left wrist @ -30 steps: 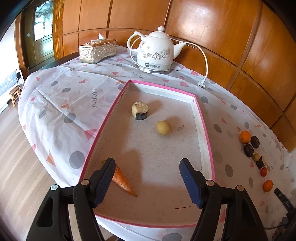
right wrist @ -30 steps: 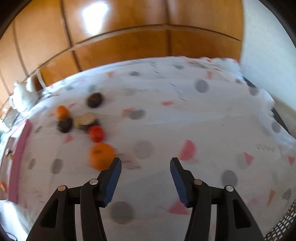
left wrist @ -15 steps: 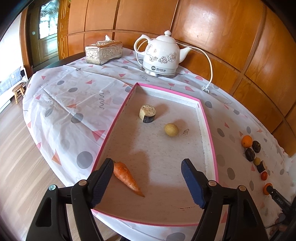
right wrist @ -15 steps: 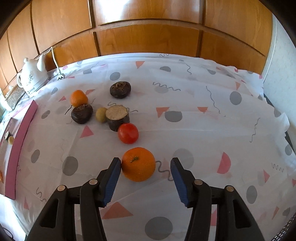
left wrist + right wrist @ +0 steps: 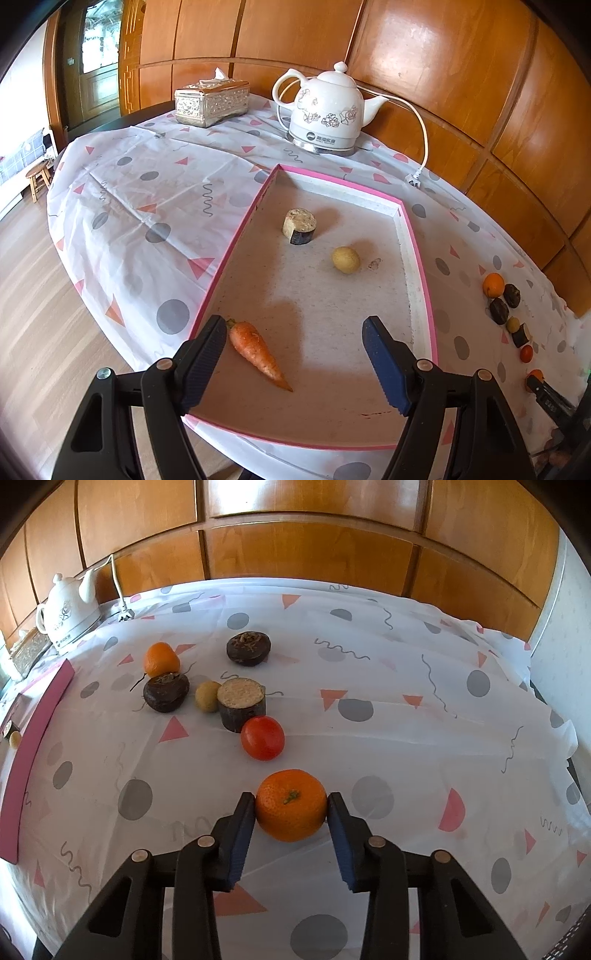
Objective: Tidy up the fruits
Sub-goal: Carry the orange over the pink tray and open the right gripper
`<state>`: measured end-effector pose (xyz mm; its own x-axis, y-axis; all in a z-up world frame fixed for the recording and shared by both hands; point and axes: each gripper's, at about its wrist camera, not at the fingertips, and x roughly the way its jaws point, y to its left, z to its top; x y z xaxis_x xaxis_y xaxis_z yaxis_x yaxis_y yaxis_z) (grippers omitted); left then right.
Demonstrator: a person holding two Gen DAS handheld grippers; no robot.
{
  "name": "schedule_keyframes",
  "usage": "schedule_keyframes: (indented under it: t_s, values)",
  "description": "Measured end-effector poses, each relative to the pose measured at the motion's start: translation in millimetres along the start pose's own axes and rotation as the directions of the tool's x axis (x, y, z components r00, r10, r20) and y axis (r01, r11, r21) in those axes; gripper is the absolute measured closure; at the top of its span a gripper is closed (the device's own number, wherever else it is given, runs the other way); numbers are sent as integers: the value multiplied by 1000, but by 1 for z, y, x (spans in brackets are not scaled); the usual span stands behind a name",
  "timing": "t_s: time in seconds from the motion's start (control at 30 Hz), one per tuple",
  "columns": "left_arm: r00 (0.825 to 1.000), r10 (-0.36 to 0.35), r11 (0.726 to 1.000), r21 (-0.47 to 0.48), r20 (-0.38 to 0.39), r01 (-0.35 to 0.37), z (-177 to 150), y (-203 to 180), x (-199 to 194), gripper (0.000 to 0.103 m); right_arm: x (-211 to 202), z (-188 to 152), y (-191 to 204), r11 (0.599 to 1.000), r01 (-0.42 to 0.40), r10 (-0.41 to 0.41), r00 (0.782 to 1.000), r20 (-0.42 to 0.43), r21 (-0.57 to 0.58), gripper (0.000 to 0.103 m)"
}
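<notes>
Left tongs (image 5: 295, 363) hang open over the tray (image 5: 413, 243), beside a carrot (image 5: 256, 349).

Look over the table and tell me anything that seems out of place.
The kettle's plug lies loose on the tablecloth, connected to nothing. A carrot lies in the fruit tray. Nothing looks spilled or broken.

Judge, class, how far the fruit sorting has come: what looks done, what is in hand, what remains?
Done: the tray already holds a carrot, a cut dark piece and a small yellow fruit. In hand: the right tongs are closing on the big orange, which still sits on the cloth. Left: the tomato, the second orange and the darker pieces beyond. The left tongs hover open above the tray.
</notes>
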<state>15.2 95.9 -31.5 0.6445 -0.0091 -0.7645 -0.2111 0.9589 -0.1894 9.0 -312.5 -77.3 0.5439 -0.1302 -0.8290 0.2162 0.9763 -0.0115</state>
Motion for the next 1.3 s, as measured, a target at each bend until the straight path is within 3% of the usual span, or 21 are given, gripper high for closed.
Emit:
schedule_keyframes:
  t_s: [0.33,0.63,0.87,1.17,1.3]
  values:
    - [1000,0,1000,-26,3,0,1,8,-1,26,-14,1,16,995,-89,89,996,-1,-47,63]
    - [1000,-1,998,-62,0,1,2,18,0,26,-26,7,53,966,-214,214,977,-14,-143,63]
    - [1000,7,995,-99,15,-5,6,28,-4,26,-34,21,101,911,-352,350,935,-47,-215,64]
    - [1000,13,990,-139,15,-11,7,40,-3,26,-54,46,204,776,-503,509,856,-93,-381,63]
    - [1000,13,989,-145,9,-12,6,43,-1,26,-51,48,247,729,-526,529,839,-127,-437,63]
